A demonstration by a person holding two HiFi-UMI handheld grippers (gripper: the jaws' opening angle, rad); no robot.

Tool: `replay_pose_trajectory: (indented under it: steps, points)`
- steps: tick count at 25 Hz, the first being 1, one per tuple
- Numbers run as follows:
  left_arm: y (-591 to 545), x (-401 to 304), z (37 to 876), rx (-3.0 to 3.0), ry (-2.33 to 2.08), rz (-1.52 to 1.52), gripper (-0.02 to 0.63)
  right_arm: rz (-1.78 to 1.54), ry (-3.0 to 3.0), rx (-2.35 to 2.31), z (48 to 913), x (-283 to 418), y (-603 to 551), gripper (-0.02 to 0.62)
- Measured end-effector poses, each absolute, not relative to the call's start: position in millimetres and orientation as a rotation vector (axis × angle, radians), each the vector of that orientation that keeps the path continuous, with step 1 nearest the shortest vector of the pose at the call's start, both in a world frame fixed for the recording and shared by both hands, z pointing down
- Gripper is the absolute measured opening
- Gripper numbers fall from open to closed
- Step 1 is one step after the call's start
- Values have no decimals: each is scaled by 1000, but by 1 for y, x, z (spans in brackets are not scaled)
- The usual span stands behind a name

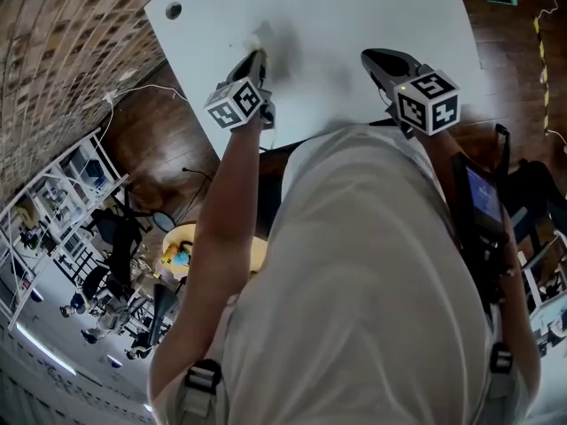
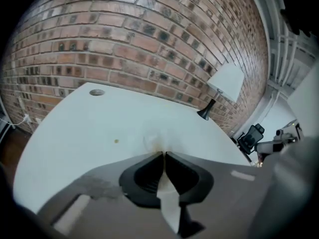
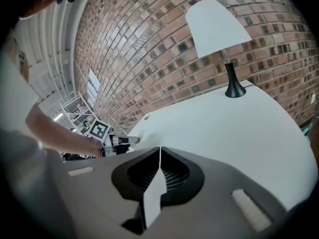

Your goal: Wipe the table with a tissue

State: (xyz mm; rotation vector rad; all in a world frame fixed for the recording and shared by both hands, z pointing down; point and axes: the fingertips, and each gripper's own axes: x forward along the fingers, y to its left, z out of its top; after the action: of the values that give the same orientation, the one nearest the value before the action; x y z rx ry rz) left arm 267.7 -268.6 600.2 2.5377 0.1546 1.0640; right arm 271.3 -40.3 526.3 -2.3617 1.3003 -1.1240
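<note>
Person's pale shirt (image 1: 372,264) fills the near field in head view, both arms reaching fwd over the white table (image 1: 354,16). L gripper (image 1: 260,56): over the table's near-left part, tips down at the surface. Its jaws are clenched on a tissue (image 2: 155,139), per L gripper view, w/ a crumpled wad sticking out past the tips and lying on the tabletop. Brownish mark shows on the wad right at the tips. R gripper (image 3: 160,151): over the table's near edge, well apart from the tissue; jaws pressed together, nothing btwn them. Small tan speck (image 2: 116,141) on the table surface near the tissue, to its left in L gripper view. Round grommet hole (image 1: 173,11) at the table's far-left corner. Lamp (image 3: 227,39), white shade on black stem, stands at the table's far edge, against a brick wall (image 2: 149,34) that runs behind the table. Wood floor (image 1: 151,140) visible left of the table.
</note>
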Motion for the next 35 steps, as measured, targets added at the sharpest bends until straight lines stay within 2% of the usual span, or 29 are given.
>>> replay_pose_trajectory:
  steps: [7,15,35]
  points:
    - [-350,254,612,2584,-47,1116,26,-1128,1317,-2367,523,264,-59,15]
    - [-382,275,617,2631,-86,1200,26,-1139,1264,-2392,523,255,-59,15]
    - [-350,297,625,2806,87,1405,20,-1135,1211,-2384,520,259,-29,15]
